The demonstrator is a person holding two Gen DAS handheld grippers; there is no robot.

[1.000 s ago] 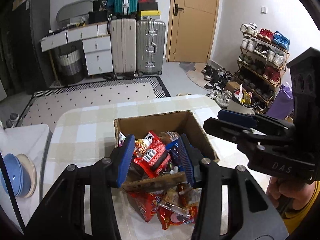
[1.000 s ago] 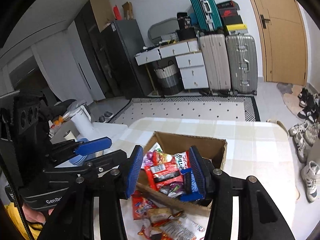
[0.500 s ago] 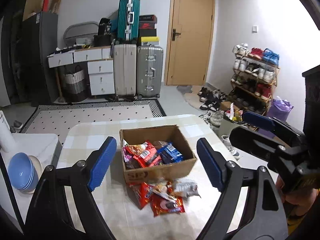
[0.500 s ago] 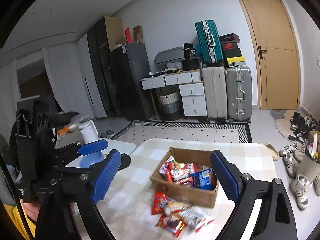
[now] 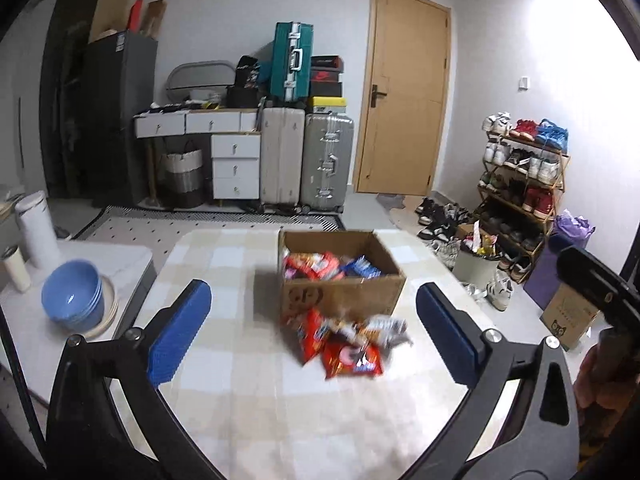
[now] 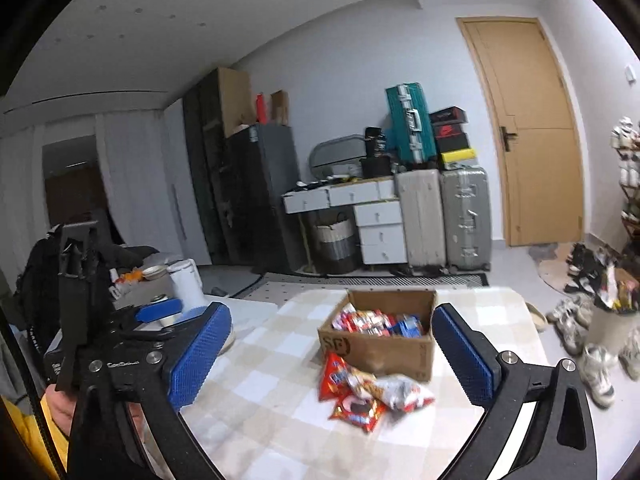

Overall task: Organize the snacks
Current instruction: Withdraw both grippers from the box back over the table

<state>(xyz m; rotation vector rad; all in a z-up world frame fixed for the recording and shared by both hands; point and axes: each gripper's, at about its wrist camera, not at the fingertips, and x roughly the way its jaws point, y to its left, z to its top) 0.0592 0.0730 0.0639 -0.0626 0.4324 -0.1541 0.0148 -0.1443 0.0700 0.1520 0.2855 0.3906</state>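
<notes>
Cardboard box (image 5: pixel 340 272) already part filled; loose snack packets (image 5: pixel 348 340) left at six o'clock. Left gripper (image 5: pixel 312 336) and right gripper (image 6: pixel 332 356) jaws opening wide, holding nothing.

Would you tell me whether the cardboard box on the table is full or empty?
Fairly full: the open cardboard box holds red and blue snack packets, roughly to its rim.

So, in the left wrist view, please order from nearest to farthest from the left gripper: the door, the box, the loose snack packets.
From the left gripper:
1. Snack packets, on the table, between the fingers.
2. Box, just behind them.
3. Door, at the far wall.
</notes>
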